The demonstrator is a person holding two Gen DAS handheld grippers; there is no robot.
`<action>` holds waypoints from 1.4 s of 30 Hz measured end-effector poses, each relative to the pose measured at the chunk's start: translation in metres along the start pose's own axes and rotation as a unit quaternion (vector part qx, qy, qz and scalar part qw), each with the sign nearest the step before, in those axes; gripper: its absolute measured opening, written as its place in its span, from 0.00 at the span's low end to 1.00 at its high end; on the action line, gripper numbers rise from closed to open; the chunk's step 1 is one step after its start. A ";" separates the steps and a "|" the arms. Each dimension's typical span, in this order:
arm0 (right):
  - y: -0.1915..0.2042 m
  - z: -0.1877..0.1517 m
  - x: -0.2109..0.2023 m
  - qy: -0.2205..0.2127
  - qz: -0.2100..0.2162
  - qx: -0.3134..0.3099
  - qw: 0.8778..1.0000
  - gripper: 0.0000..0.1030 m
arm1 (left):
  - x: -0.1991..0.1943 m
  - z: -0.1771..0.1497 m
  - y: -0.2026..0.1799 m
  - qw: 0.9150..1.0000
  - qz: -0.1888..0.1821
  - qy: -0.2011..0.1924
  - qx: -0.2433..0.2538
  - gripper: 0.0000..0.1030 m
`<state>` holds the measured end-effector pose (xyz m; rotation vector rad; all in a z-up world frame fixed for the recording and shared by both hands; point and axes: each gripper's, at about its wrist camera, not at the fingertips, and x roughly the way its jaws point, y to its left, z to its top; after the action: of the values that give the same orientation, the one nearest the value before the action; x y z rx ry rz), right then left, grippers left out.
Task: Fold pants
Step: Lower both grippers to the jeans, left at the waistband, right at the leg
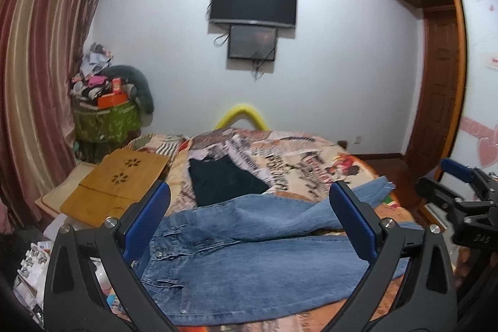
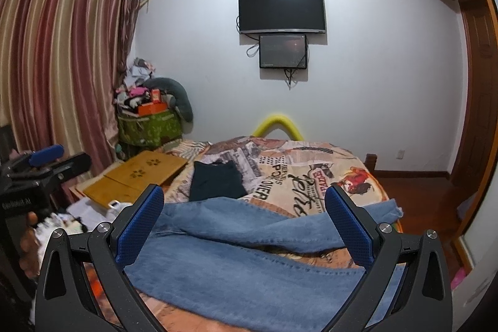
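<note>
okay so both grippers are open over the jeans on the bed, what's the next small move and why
Probably lower the right gripper onto the upper leg's hem and close on it. The jeans lie unfolded, legs splayed apart, the upper one angling toward the bed's right edge. Both the right and the left gripper are open and hold nothing, so bringing that leg onto the other seems the first step.

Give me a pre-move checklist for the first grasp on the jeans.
1. Left gripper open: ok.
2. Right gripper open: ok.
3. Both grippers empty: ok.
4. Jeans flat on the bed: not ok, the legs are spread apart and one lies askew.
5. Waistband in the left gripper's view: ok.
6. Jeans free of the dark garment: cannot tell; they meet at its near edge.
</note>
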<state>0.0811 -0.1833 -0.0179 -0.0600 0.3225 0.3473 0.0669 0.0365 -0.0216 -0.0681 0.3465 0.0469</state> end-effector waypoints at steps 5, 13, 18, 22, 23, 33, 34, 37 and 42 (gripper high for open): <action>-0.014 -0.002 0.036 0.017 -0.001 -0.009 1.000 1.00 | 0.052 0.003 0.021 0.999 0.043 0.029 0.014 1.00; -0.047 -0.007 0.119 0.079 0.015 -0.005 0.997 1.00 | 0.163 0.003 0.083 0.990 0.070 0.123 -0.007 1.00; -0.065 -0.014 0.168 0.118 0.027 -0.002 0.993 0.99 | 0.229 -0.014 0.116 0.977 0.107 0.183 0.006 1.00; -0.076 -0.023 0.216 0.163 0.040 -0.002 0.986 0.99 | 0.282 -0.040 0.142 0.964 0.117 0.239 0.004 1.00; -0.076 -0.027 0.227 0.176 0.044 -0.003 0.983 0.99 | 0.293 -0.047 0.148 0.961 0.115 0.253 -0.002 1.00; -0.086 -0.065 0.322 0.286 0.101 0.005 0.953 0.94 | 0.384 -0.120 0.198 0.916 0.140 0.375 -0.035 0.95; -0.085 -0.068 0.328 0.293 0.107 0.003 0.950 0.93 | 0.390 -0.124 0.200 0.914 0.137 0.381 -0.037 0.88; -0.081 -0.076 0.346 0.318 0.121 -0.009 0.940 0.88 | 0.405 -0.133 0.200 0.910 0.123 0.394 -0.038 0.80; -0.074 -0.097 0.375 0.350 0.130 -0.034 0.927 0.71 | 0.420 -0.146 0.198 0.904 0.109 0.411 -0.043 0.60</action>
<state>0.4105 -0.1418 -0.2296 -0.2131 1.0346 0.5985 0.4008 0.2375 -0.3138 -0.1365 1.2000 0.2609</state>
